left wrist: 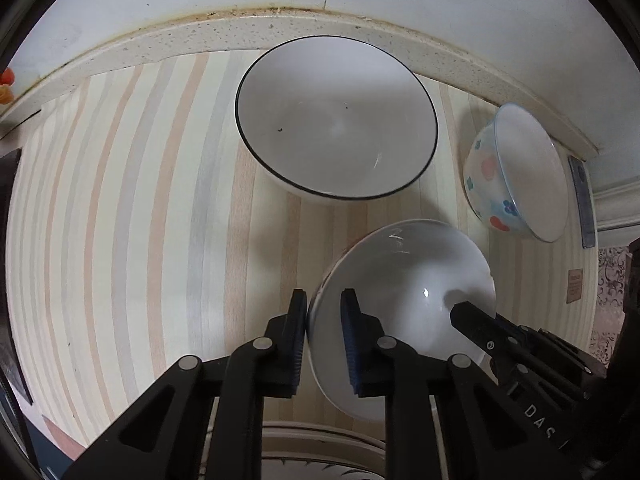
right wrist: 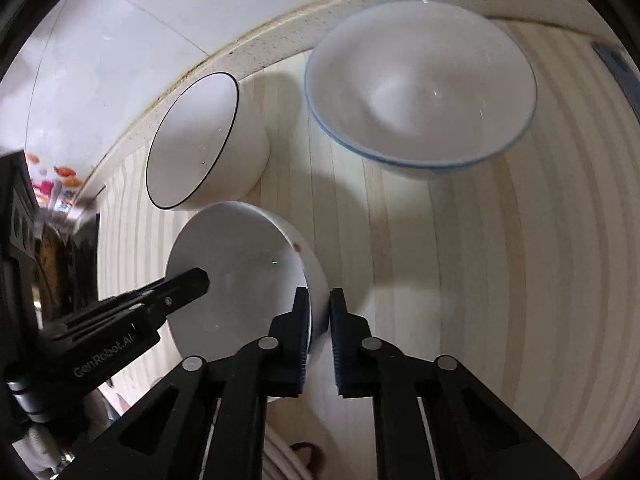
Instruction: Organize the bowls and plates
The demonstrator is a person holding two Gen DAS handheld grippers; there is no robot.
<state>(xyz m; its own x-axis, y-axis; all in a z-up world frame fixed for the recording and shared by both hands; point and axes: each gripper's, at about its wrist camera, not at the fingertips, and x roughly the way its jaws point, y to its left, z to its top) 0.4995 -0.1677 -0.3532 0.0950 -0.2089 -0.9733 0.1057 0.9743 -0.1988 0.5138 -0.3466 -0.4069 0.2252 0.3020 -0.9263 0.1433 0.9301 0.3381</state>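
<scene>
Both grippers hold one plain white bowl point(left wrist: 404, 300) by opposite sides of its rim, above the striped table. My left gripper point(left wrist: 324, 312) is shut on its left rim. My right gripper point(right wrist: 319, 312) is shut on its right rim; the bowl shows in the right wrist view point(right wrist: 240, 272). The other gripper's finger reaches into the bowl in each view. A black-rimmed white bowl point(left wrist: 336, 120) stands behind it, also in the right wrist view point(right wrist: 200, 144). A blue-rimmed bowl with coloured spots point(left wrist: 516, 172) stands at the right, also in the right wrist view point(right wrist: 420, 84).
The striped table point(left wrist: 140, 200) ends at a speckled stone ledge point(left wrist: 180, 36) and a white wall behind. A plate rim point(left wrist: 320, 444) shows below the held bowl at the near edge. A dark object point(right wrist: 60, 248) stands at the table's left end.
</scene>
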